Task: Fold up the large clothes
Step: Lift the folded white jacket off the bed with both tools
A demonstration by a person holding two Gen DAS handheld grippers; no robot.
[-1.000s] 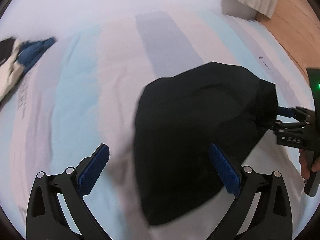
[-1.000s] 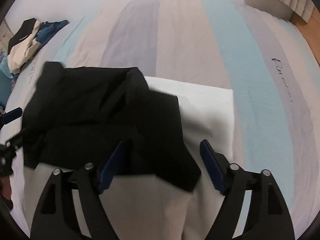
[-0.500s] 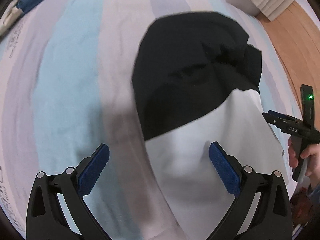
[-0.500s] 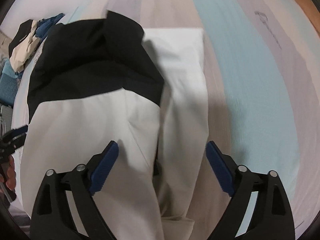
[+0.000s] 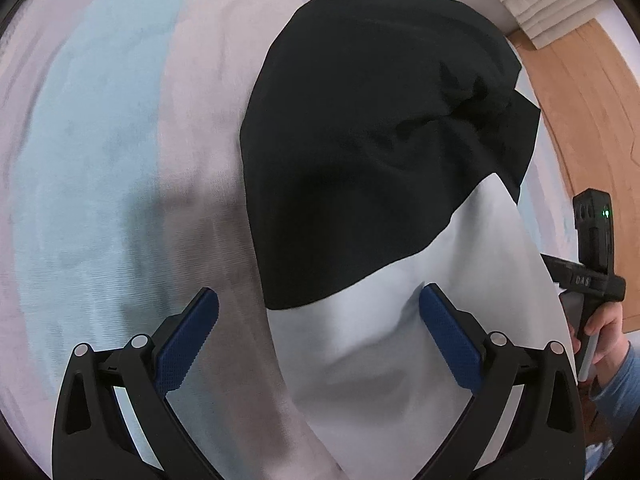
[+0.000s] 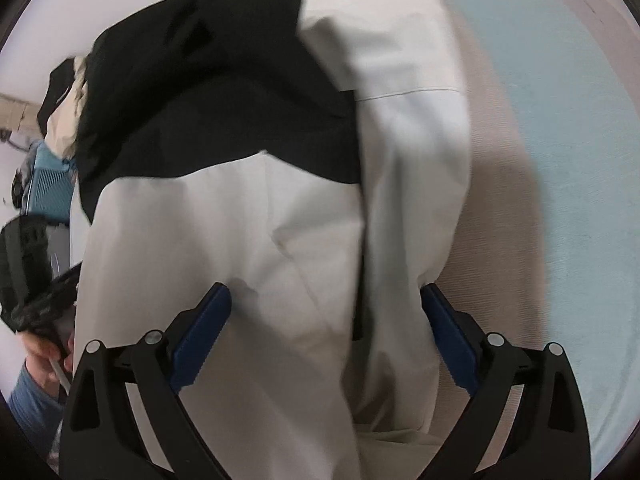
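So the black-and-white jacket (image 5: 372, 184) lay on the striped bedspread (image 5: 104, 160), long axis running straight away from both tools, white end nearest. My left gripper (image 5: 318, 340) and right gripper (image 6: 326, 332) both hung spread apart over that white end, holding nothing. Only the right view showed the clothes pile (image 6: 64, 112) beyond the jacket's black end.

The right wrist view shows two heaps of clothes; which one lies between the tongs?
The black and white jacket, lying right under the open right tongs. The other heap sits far off at the left edge.
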